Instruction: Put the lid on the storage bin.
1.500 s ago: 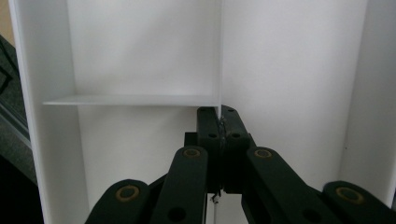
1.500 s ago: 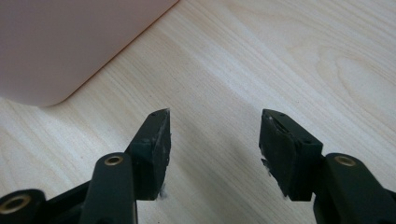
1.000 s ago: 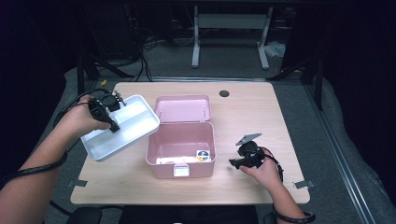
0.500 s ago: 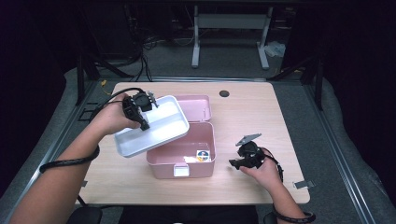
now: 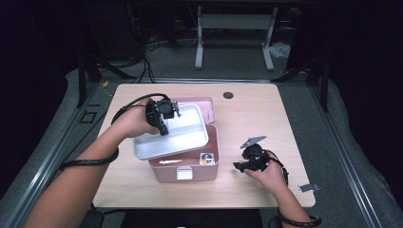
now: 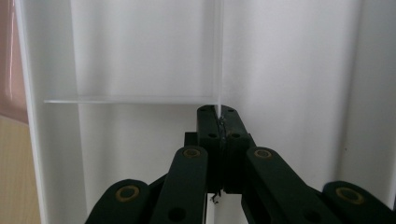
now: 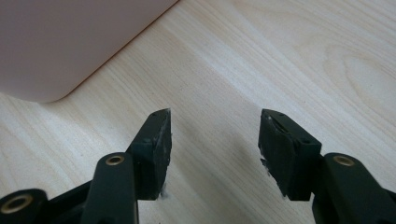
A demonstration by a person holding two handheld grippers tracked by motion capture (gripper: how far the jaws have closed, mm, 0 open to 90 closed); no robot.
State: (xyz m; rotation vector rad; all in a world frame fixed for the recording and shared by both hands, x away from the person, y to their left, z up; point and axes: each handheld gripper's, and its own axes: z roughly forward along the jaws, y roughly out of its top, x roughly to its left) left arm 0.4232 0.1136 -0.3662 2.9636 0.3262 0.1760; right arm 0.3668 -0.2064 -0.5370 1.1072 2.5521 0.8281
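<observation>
White tray clamped in left jaws over pink box, right jaws empty, wooden table, dark room.

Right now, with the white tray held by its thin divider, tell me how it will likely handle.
The white tray looks like thin rigid plastic, so it probably stays stiff and is light. The left gripper is shut on one narrow divider well off the tray's middle, so it may pivot or sag. It hangs tilted over the pink box; its smooth walls look slippery, so it could slip if jolted.
</observation>
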